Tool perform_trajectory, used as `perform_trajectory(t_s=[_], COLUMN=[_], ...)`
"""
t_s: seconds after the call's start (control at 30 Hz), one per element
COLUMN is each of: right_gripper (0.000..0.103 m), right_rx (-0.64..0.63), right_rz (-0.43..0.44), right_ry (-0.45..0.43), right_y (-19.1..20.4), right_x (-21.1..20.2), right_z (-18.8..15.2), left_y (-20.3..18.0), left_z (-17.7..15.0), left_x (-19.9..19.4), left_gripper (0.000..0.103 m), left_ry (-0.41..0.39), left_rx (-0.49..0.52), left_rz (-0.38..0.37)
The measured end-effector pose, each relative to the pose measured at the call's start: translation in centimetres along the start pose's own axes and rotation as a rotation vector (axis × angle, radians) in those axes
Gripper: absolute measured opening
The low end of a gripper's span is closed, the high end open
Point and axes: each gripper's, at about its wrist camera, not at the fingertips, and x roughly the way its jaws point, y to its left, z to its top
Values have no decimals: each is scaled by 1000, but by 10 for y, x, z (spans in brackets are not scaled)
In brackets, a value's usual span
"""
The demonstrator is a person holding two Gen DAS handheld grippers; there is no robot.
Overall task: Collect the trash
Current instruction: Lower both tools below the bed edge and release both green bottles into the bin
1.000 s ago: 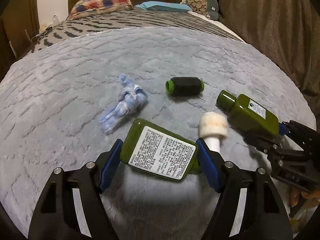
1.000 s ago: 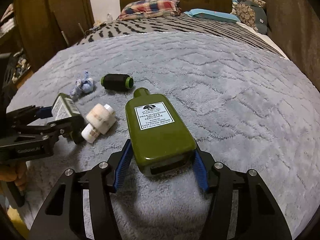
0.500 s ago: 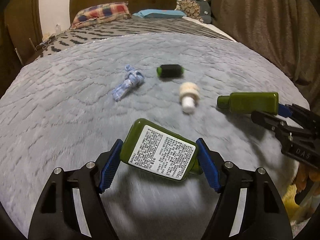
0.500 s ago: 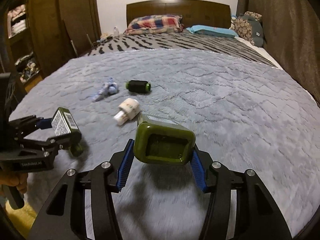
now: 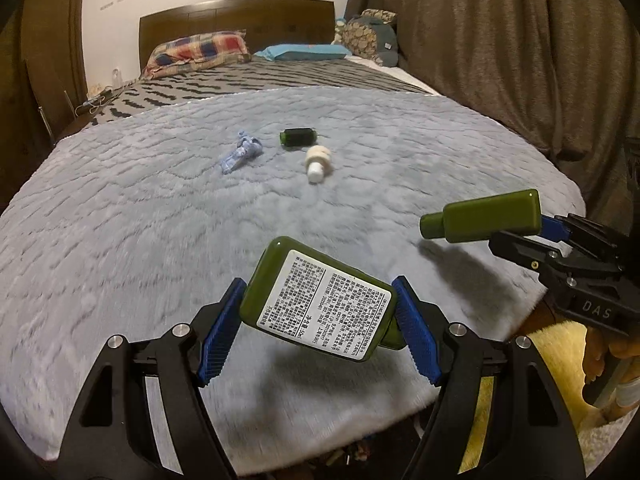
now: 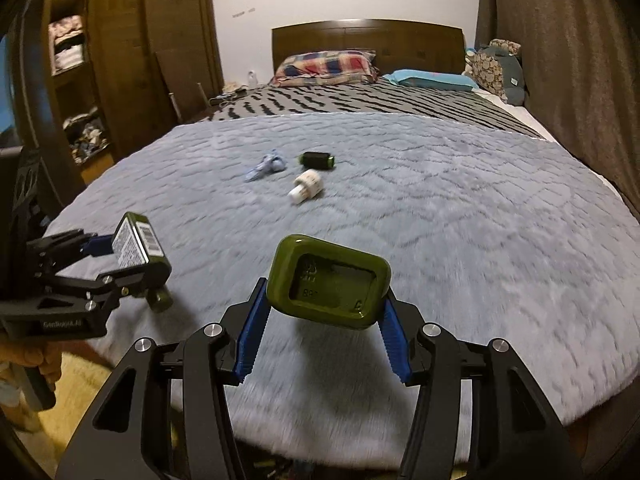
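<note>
In the left wrist view my left gripper (image 5: 318, 284) is shut on a flat green bottle (image 5: 316, 304) with a white printed label, held above the bed's near edge. In the right wrist view my right gripper (image 6: 325, 292) is shut on a second green bottle (image 6: 330, 282), its base turned toward the camera. Each gripper also shows in the other view: the right gripper (image 5: 552, 232) with its bottle (image 5: 488, 216), the left gripper (image 6: 100, 256) with its bottle (image 6: 136, 244). Farther back on the blanket lie a crumpled blue scrap (image 5: 242, 155), a black roll with green ends (image 5: 298, 137) and a small white bottle (image 5: 317, 162).
A grey plush blanket (image 5: 140, 220) covers the bed's foot, with a striped cover and pillows (image 5: 196, 50) by the wooden headboard. Brown curtains (image 5: 500, 48) hang on the right. A wardrobe with open shelves (image 6: 76, 92) stands left. A yellow rug (image 5: 556, 344) lies on the floor.
Both grippers have drawn back from the bed's middle and risen a little, each carrying its bottle. The right bottle has tipped so its base faces the camera. The three small items stayed put.
</note>
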Motion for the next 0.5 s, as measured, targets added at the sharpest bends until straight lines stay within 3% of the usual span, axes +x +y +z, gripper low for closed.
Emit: perform_trajectory(t_s=[0.3,0.5], right_gripper=[53,53], right_rx=[4,32], right_rz=[-29,-6], right_ry=[-25,8], right_y=[16,23], right_x=[-51,-65], right_z=[-46,-80], left_y=[-30,-41], left_z=[-54,-89], left_x=[-47,-62], left_gripper=[70,70], left_ry=[-28,-8], left_rx=[37,16], left_rz=[18,8])
